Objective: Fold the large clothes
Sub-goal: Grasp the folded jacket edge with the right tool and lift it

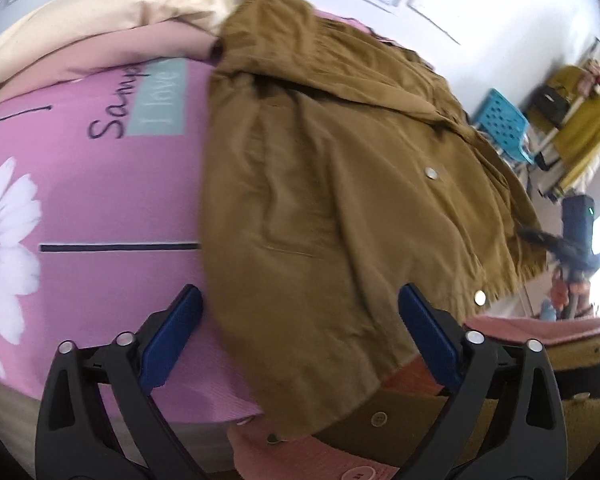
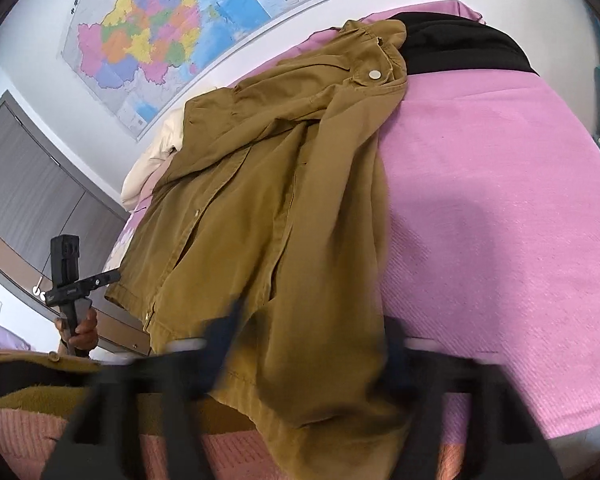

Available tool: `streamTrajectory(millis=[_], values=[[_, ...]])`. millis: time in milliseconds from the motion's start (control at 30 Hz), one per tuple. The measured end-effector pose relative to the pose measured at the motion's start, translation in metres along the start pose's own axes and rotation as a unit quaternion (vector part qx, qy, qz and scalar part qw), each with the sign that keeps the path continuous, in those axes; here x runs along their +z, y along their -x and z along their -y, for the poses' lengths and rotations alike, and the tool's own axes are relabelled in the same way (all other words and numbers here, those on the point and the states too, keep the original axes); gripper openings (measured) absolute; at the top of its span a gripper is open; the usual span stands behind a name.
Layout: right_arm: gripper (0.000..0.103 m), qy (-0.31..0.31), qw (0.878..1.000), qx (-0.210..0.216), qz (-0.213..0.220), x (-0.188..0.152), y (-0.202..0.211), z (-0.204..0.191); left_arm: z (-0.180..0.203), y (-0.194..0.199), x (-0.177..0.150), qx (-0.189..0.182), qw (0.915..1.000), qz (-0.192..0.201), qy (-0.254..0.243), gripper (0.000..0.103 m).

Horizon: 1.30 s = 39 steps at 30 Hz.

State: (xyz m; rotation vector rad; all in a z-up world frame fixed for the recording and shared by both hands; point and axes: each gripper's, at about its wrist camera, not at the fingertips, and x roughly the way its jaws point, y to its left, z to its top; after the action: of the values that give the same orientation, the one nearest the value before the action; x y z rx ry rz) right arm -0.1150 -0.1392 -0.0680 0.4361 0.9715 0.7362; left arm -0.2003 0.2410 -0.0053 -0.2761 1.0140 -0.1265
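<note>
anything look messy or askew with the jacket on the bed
Yes. The brown jacket lies crooked and rumpled on the pink bedspread, its hem hanging over the near edge and its collar end overlapping a black garment. Nothing looks torn or spilled.

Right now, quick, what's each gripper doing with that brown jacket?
Left gripper: open, jaws astride the brown jacket hem, pads not pressing.
Right gripper: blurred over the jacket's lower edge; grip cannot be told.

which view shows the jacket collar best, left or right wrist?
Right wrist. The brown jacket lies lengthwise on the pink bedspread, its collar sharp at the far end with a snap button. In the left wrist view the jacket is motion-blurred and the collar is only a folded lapel near the far edge.
</note>
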Motion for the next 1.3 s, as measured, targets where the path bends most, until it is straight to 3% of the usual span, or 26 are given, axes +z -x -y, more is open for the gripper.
streamTrajectory(millis=[33, 67, 100, 167, 233, 300, 400, 467, 533, 567, 600, 667, 900, 1000, 1167, 1200, 1267, 1300], values=[[0.017, -0.014, 1.000, 0.018, 0.009, 0.002, 0.002, 0.002, 0.001, 0.002, 0.001, -0.003, 1.0000, 0.004, 0.006, 0.040], [0.013, -0.028, 0.998, 0.044, 0.023, 0.005, 0.009, 0.003, -0.003, 0.005, 0.003, -0.005, 0.9997, 0.008, 0.021, 0.034], [0.011, -0.032, 0.997, 0.060, 0.036, 0.009, 0.014, 0.000, -0.007, 0.011, 0.006, -0.010, 0.9992, 0.016, 0.035, 0.021], [0.008, -0.043, 0.991, 0.099, 0.077, 0.017, 0.036, -0.002, -0.015, 0.028, 0.009, -0.007, 0.9978, 0.039, 0.054, 0.012], [0.007, -0.049, 0.986, 0.119, 0.106, 0.022, 0.053, -0.003, -0.018, 0.053, 0.014, 0.014, 0.9958, 0.072, 0.056, 0.012], [0.007, -0.050, 0.986, 0.112, 0.112, 0.023, 0.057, 0.001, -0.016, 0.068, 0.017, 0.040, 0.9933, 0.095, 0.053, 0.010], [0.008, -0.083, 0.991, 0.079, 0.070, 0.016, 0.040, 0.021, -0.017, 0.073, 0.013, 0.045, 0.9932, 0.098, 0.044, 0.022], [0.013, -0.098, 0.993, 0.053, 0.048, 0.005, 0.030, 0.032, -0.021, 0.066, 0.009, 0.055, 0.9940, 0.085, 0.042, 0.043], [0.018, -0.106, 0.993, 0.046, 0.037, -0.003, 0.026, 0.036, -0.024, 0.054, 0.003, 0.037, 0.9962, 0.065, 0.045, 0.067], [0.030, -0.105, 0.993, 0.037, 0.036, -0.006, 0.027, 0.036, -0.028, 0.052, 0.001, 0.029, 0.9968, 0.057, 0.048, 0.071], [0.054, -0.104, 0.993, 0.036, 0.037, -0.008, 0.029, 0.036, -0.029, 0.047, 0.000, 0.026, 0.9972, 0.049, 0.049, 0.080], [0.069, -0.093, 0.994, 0.044, 0.033, -0.013, 0.032, 0.031, -0.030, 0.040, -0.003, 0.023, 0.9976, 0.043, 0.049, 0.087], [0.069, -0.067, 0.997, 0.048, 0.004, -0.026, 0.029, 0.022, -0.026, 0.015, -0.014, -0.029, 0.9984, 0.004, 0.049, 0.097], [0.065, -0.059, 0.996, 0.059, -0.005, -0.029, 0.025, 0.017, -0.014, 0.011, -0.015, -0.060, 0.9975, -0.001, 0.037, 0.097], [0.025, -0.052, 0.997, 0.063, -0.016, -0.028, 0.015, 0.008, 0.001, 0.001, -0.013, -0.031, 0.9991, -0.010, 0.027, 0.097], [0.013, -0.051, 0.996, 0.068, -0.009, -0.028, 0.016, 0.007, 0.003, 0.000, -0.012, -0.025, 0.9992, -0.010, 0.029, 0.094], [0.009, -0.055, 0.995, 0.084, 0.002, -0.026, 0.020, 0.005, 0.003, -0.001, -0.009, -0.010, 0.9992, -0.012, 0.037, 0.073], [0.008, -0.048, 0.995, 0.082, 0.005, -0.025, 0.023, 0.003, 0.001, -0.001, -0.008, -0.005, 0.9990, -0.015, 0.041, 0.055]])
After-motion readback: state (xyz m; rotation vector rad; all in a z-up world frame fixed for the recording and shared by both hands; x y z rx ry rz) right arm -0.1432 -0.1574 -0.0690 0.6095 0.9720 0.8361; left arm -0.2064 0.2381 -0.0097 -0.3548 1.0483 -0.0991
